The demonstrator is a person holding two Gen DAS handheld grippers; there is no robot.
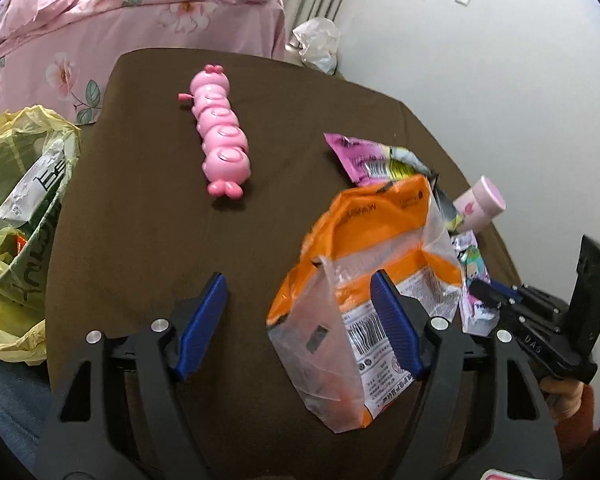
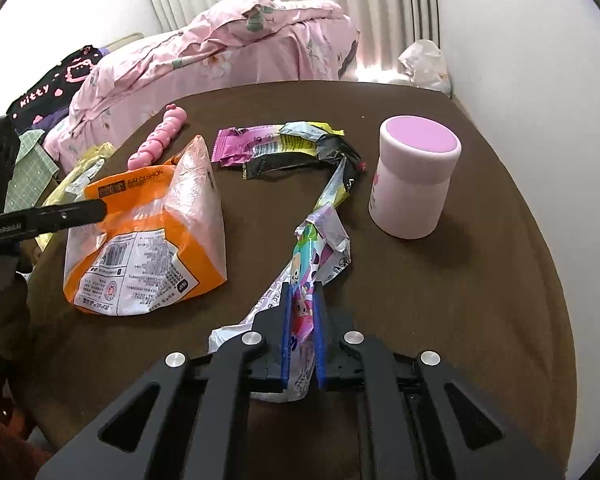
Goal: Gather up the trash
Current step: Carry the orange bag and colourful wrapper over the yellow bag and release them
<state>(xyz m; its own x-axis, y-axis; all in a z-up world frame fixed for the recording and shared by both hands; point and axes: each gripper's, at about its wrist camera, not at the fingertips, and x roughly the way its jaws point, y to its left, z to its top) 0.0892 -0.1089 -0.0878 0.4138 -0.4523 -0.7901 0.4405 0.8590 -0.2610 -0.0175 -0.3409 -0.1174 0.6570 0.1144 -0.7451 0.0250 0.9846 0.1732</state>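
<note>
My right gripper (image 2: 303, 288) is shut on a crumpled colourful cartoon wrapper (image 2: 320, 236) lying on the brown table (image 2: 480, 300). A long strip of wrappers runs from it up to a purple wrapper (image 2: 256, 146). My left gripper (image 1: 300, 280) is open beside an orange and clear "air cushion" bag (image 1: 380, 232); its right finger overlaps the bag and its left finger is over bare cloth. A yellow trash bag (image 1: 16, 208) hangs open off the table's left edge with packaging inside.
A pink caterpillar toy (image 1: 220, 140) lies mid-table and a pink-capped white bottle (image 2: 412, 176) stands on the right. A bed with a pink floral quilt (image 1: 120, 12) is behind the table. A crumpled white plastic bag (image 1: 316, 44) sits by the wall.
</note>
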